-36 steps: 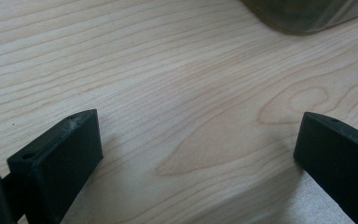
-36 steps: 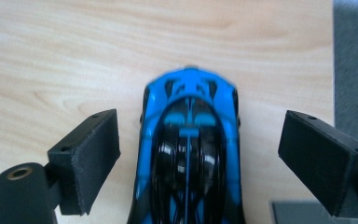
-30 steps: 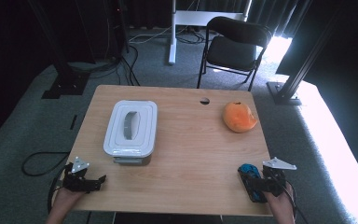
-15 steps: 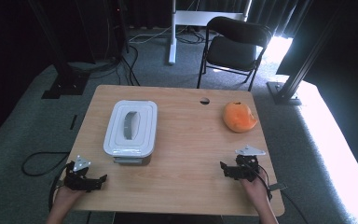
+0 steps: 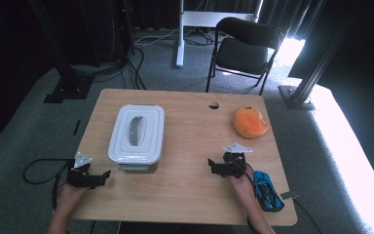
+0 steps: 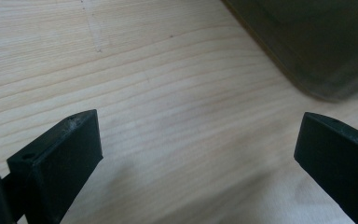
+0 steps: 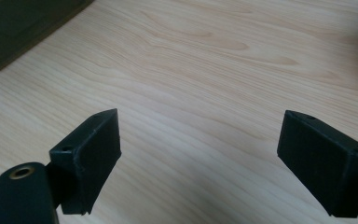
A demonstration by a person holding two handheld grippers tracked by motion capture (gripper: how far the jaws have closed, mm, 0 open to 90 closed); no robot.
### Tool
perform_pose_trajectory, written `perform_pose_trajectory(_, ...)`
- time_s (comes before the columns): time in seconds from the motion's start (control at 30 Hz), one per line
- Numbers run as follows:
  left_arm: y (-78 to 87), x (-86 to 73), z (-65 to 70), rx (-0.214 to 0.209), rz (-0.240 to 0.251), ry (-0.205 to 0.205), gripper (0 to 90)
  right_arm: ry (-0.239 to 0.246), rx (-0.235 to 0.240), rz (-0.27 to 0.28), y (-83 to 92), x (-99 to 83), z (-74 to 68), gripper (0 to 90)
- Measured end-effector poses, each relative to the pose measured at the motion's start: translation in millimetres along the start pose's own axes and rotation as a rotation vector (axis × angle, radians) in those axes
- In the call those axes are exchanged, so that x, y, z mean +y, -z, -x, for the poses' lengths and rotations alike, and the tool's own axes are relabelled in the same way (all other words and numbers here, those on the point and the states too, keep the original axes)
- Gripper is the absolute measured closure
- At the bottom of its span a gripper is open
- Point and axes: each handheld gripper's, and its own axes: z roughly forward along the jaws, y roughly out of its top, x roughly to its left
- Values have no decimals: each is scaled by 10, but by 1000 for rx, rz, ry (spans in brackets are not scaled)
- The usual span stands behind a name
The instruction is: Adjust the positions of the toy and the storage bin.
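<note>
Overhead, we hold the left tool (image 5: pixel 104 175) near the lidded box (image 5: pixel 137 134), the right tool (image 5: pixel 215 167) mid-bench (image 5: pixel 185 195). Left gripper view: jaws wide over bare wood (nothing held). Right gripper view: likewise wide, empty, probably readying a reach.

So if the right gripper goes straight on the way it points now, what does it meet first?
Probably the white lidded container. The right gripper points left across bare table, and the right gripper view shows the container's dark side at the top left; the line may just miss.
</note>
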Motion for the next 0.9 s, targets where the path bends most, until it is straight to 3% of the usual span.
perform_pose_trajectory(0.13,-71,25,-40,11,-16,4,12,11,25,-4,-151,51,-94,128)
perform_pose_trajectory(0.57,-199,174,-147,36,-37,-12,12,61,9,-14,-604,259,-348,128)
perform_pose_trajectory(0.9,-289,327,-217,27,-41,-14,12,37,96,-48,-968,444,-658,128)
